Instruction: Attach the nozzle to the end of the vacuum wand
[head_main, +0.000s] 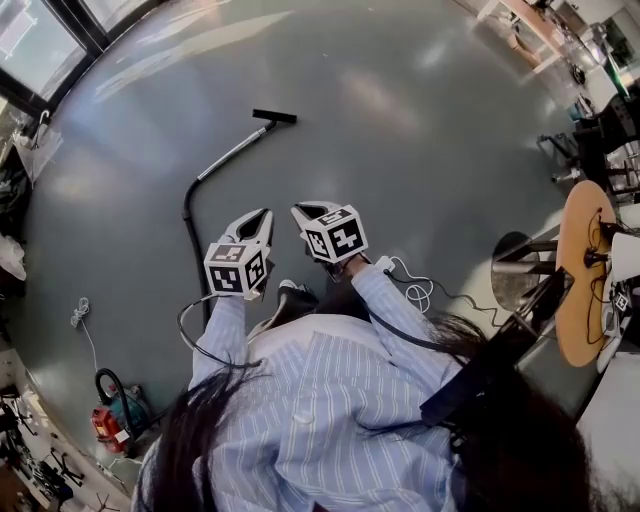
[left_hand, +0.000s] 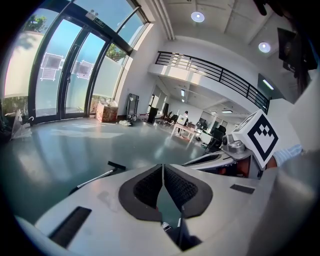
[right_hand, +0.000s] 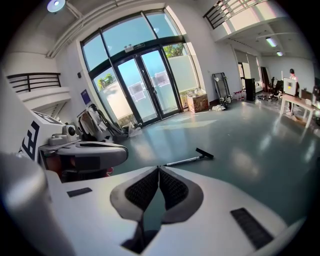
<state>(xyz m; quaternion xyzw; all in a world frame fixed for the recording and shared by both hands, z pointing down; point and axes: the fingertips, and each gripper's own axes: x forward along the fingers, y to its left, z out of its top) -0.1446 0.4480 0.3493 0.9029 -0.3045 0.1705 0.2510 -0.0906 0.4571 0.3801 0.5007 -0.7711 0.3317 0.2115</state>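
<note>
The vacuum wand (head_main: 228, 158) is a silver tube lying on the grey floor ahead of me. A flat black nozzle (head_main: 274, 116) sits crosswise at its far end, and a black hose (head_main: 192, 250) runs back from its near end. My left gripper (head_main: 264, 214) and right gripper (head_main: 298, 211) are held side by side in the air, well short of the wand. Both are shut with nothing between the pads. In the left gripper view the left gripper (left_hand: 162, 167) shows the nozzle (left_hand: 117, 165) far off. In the right gripper view the right gripper (right_hand: 159, 169) has the nozzle (right_hand: 204, 153) in the distance.
A red vacuum body (head_main: 110, 425) stands at the lower left. A white cable (head_main: 415, 290) lies on the floor by my right arm. A round wooden table (head_main: 585, 270) with stools is at the right. Glass doors (right_hand: 145, 85) close off the far side.
</note>
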